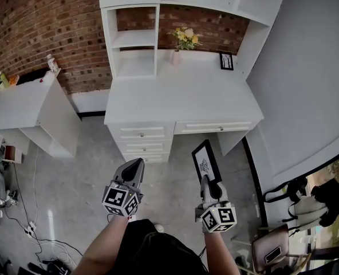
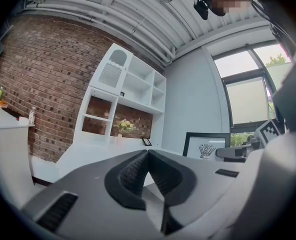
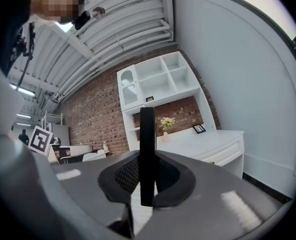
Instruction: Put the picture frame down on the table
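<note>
My right gripper [image 1: 205, 179] is shut on a black picture frame [image 1: 205, 160] with a white print, held upright over the floor in front of the white desk [image 1: 181, 96]. In the right gripper view the picture frame [image 3: 147, 154] shows edge-on, a black bar clamped between the pads. The left gripper [image 1: 136, 164] is shut with nothing in it, level beside the right one. From the left gripper view the frame [image 2: 206, 145] appears at the right, and the jaws of the left gripper [image 2: 147, 154] meet at their tips.
On the desk stand a vase of yellow flowers [image 1: 184, 39] and a small black framed picture [image 1: 226, 61] by the shelf unit. A white side table [image 1: 26, 105] stands at the left. Cables lie on the floor at the lower left, bags at the lower right.
</note>
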A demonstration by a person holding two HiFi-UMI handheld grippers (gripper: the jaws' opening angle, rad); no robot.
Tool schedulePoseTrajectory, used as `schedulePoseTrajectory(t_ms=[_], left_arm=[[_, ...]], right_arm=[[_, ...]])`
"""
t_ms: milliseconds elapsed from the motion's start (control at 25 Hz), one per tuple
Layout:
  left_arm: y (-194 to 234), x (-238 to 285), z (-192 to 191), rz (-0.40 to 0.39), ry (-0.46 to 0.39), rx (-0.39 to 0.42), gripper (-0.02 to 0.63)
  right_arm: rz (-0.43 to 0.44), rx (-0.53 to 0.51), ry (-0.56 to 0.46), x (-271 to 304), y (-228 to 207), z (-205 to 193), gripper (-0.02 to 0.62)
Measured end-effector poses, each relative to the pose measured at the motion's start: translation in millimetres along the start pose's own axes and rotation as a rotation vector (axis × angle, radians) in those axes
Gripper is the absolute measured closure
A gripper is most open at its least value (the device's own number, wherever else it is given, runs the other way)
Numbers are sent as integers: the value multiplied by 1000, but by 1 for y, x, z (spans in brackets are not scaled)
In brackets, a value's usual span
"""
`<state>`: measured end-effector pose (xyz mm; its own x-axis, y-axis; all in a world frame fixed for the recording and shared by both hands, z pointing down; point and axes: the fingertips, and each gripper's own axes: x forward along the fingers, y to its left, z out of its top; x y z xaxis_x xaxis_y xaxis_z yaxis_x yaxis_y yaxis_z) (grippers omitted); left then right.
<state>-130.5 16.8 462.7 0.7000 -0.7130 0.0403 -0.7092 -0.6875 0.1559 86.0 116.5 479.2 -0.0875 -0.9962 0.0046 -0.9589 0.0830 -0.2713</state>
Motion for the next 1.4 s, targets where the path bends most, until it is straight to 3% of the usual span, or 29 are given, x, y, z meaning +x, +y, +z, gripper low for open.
schedulePoseTrajectory(t_ms=[400,840,1400], left_arm=[[-3,46,-13,-31,21,-4,612],[6,133,-1,-66,0,7,612],[31,225,-4,-41,21,-14,612]], right_arm=[[-29,6,14,23,-31,-3,560],[-46,-11,-8,84,-77,20,560],[-22,10,24,169,-130,29,560]])
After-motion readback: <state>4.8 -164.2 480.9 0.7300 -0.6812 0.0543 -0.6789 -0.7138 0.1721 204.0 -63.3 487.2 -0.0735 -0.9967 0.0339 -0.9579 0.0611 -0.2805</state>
